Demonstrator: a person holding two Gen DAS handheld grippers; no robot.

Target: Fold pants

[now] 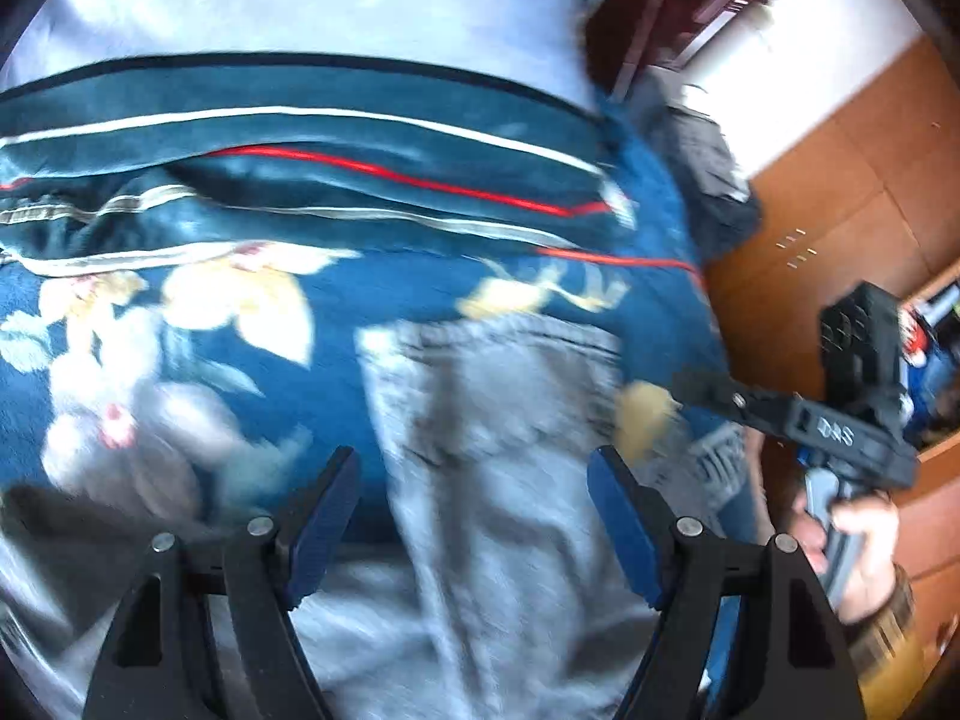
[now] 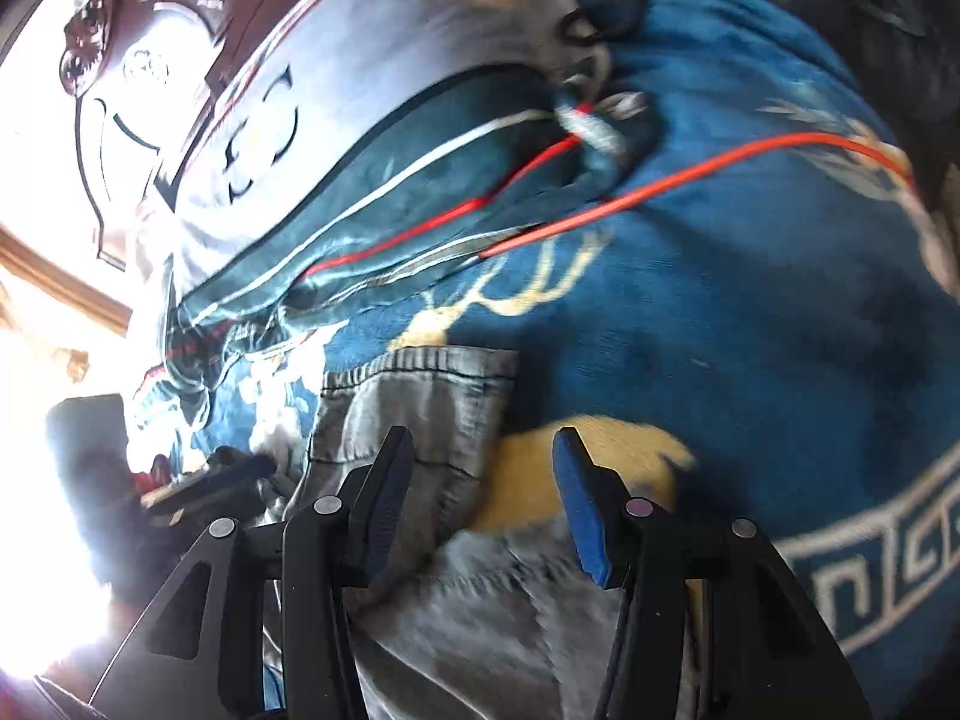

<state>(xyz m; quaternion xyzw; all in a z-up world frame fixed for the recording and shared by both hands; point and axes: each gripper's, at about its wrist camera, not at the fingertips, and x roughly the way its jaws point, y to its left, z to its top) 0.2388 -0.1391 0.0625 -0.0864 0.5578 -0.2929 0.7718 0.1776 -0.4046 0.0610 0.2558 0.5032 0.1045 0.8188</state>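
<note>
A blue blanket (image 1: pixel 336 312) with pale flowers and red and white stripes is being shown spread across a bed, filling most of both views. Lying on it are the grey pants (image 1: pixel 498 420), with a stitched edge seen at their far end; the cloth is being blurred in the left wrist view. A wooden cabinet (image 1: pixel 840 180) is being seen beyond the blanket's right edge. The left gripper (image 1: pixel 474 474) is being held above the pants with its jaws standing wide apart, nothing being gripped between them. The right gripper (image 2: pixel 483 456) is being held partly open over the pants' right edge, its pads pressing on nothing. In the left wrist view, the right gripper is being carried by a hand (image 1: pixel 858 546) at the right.
</note>
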